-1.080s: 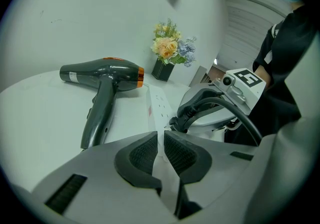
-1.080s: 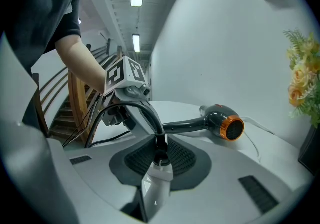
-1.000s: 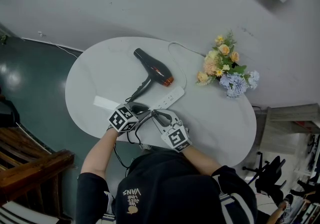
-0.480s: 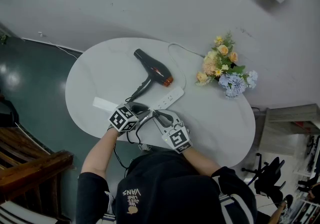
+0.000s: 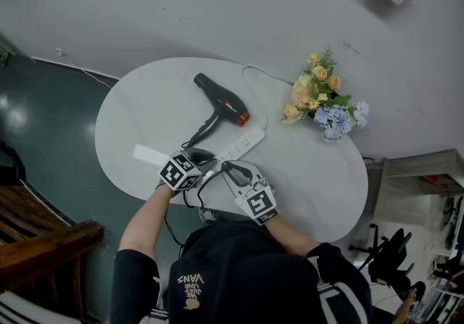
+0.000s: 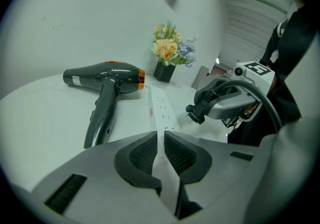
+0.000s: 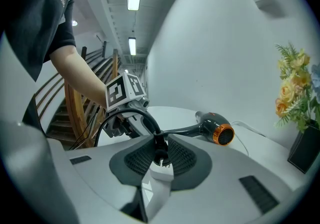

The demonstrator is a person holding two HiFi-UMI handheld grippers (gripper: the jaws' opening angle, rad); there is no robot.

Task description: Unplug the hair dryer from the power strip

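Observation:
A dark grey hair dryer [image 5: 221,100] with an orange ring lies on the white oval table [image 5: 145,105]. Just in front of it is the white power strip [image 5: 245,141]. My left gripper [image 5: 205,158] is shut on the near end of the power strip [image 6: 162,110], which runs between its jaws. My right gripper [image 5: 226,167] is shut on the dryer's black plug [image 7: 160,154]. In the left gripper view the plug [image 6: 194,113] hangs clear of the strip with its prongs bare. The black cable [image 7: 131,114] loops from the plug toward the dryer [image 7: 216,132].
A bunch of flowers [image 5: 324,96] in a dark pot stands at the table's far right by the wall. The strip's white cord [image 5: 254,69] curves along the back edge. A flat white piece [image 5: 147,151] lies at the near left rim. Stairs with wooden rails lie to the left.

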